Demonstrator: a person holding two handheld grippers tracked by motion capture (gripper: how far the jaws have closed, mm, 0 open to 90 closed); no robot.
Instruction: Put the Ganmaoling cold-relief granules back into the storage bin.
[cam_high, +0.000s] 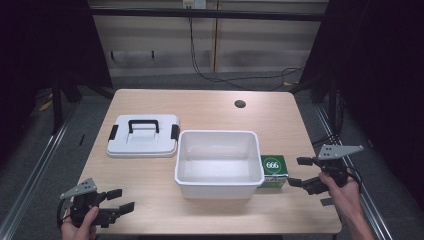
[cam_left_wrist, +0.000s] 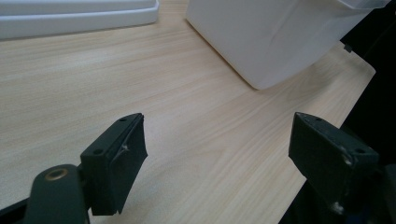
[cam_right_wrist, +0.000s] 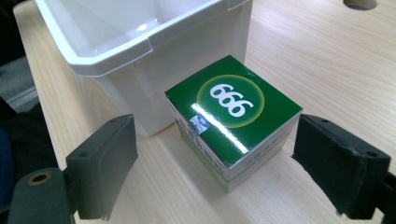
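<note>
- The green box (cam_high: 274, 169) sits on the table, right up against the right-hand wall of the white bin (cam_high: 219, 186). It is a small cardboard cube with a glossy green top printed with "666" in a lighter ring, and white sides with small print.
- The right gripper (cam_high: 298, 171) is just beside the box on its right, jaws pointing left toward it and spread wide; they hold nothing. In the right gripper view the box (cam_right_wrist: 233, 116) lies between the two black jaws but clear of both, slightly ahead of them.
- The person's right hand (cam_high: 344, 192) grips the tool from behind, forearm coming up from the lower right edge, with the grey three-cornered plate on top.
- The left gripper (cam_high: 120, 200) hovers near the front left corner of the table, well apart from the box, jaws open and empty, aimed right. The left hand (cam_high: 79, 227) holds it low at the table's edge.
- The bin is rectangular, smooth plastic, open-topped, with a rolled rim and nothing visible inside.
- The lid (cam_high: 143, 135) lies flat to the bin's left, white with a black handle and black side clips.
- The table (cam_high: 200, 107) is pale wood-grain laminate with rounded corners and a round cable hole (cam_high: 240, 104) near the far edge.
- Beyond it are grey floor, a pale panelled wall and a dangling black cable (cam_high: 200, 70); dark curtains close both sides.
</note>
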